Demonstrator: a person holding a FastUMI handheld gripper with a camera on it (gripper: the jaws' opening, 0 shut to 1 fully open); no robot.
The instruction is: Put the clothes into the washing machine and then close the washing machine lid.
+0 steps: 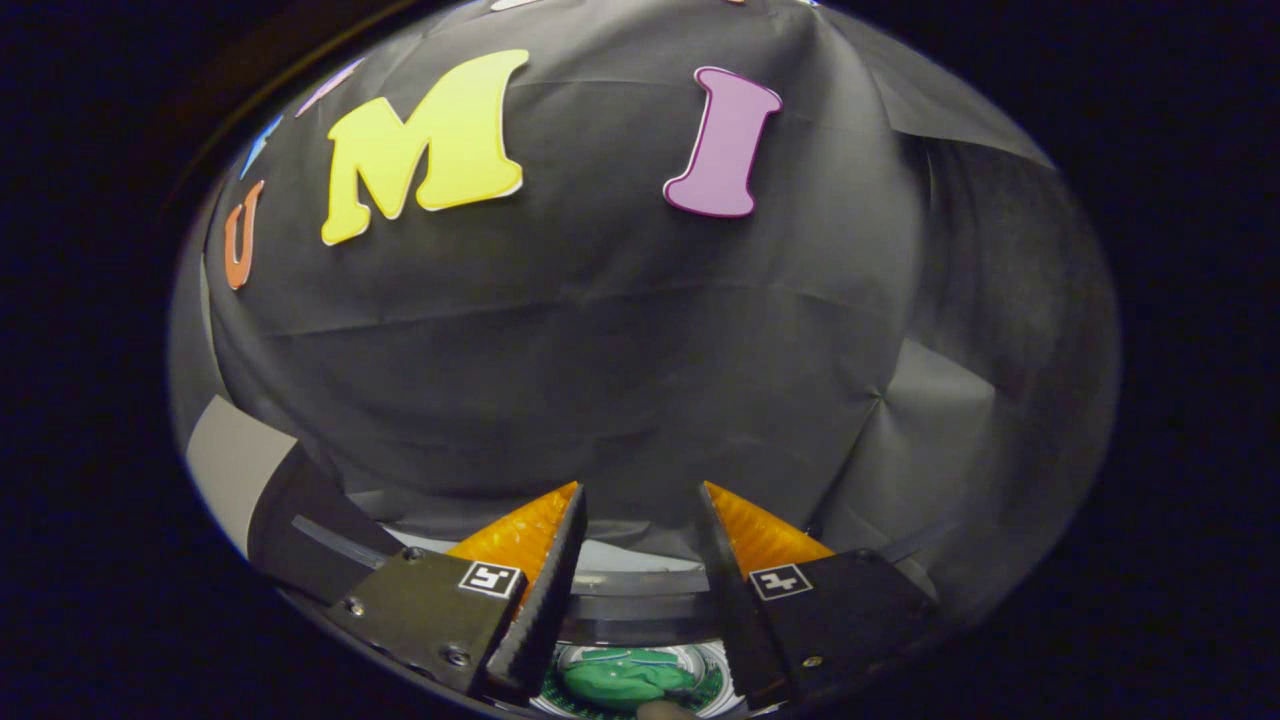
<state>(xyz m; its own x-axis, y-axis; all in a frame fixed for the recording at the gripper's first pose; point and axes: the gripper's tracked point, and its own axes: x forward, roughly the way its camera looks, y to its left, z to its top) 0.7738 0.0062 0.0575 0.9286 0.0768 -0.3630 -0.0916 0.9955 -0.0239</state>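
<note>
In the gripper view, the washing machine [640, 600] is mostly cut off: just below and behind the two fingers a curved dark rim arcs across, and under it shows a slice of a pale round opening. Inside that opening, low between the fingers, lies a green piece of clothing [625, 680], bunched up; its full shape is hidden by the fingers on either side. A small rounded brownish thing just below the clothing is too cropped to identify.

The hand-held gripper [640, 510] has its fingers spread apart with a clear gap and nothing pressed between them; the green clothing sits beneath them, not in their grasp.

To the left of the washing machine rim a dark slanted panel [300, 520] rises, perhaps the lid, though that is hard to tell. Beside it stands a pale grey surface [225, 460]. Beyond the fingers hangs the black cloth wall [600, 330], creased and folded
</note>
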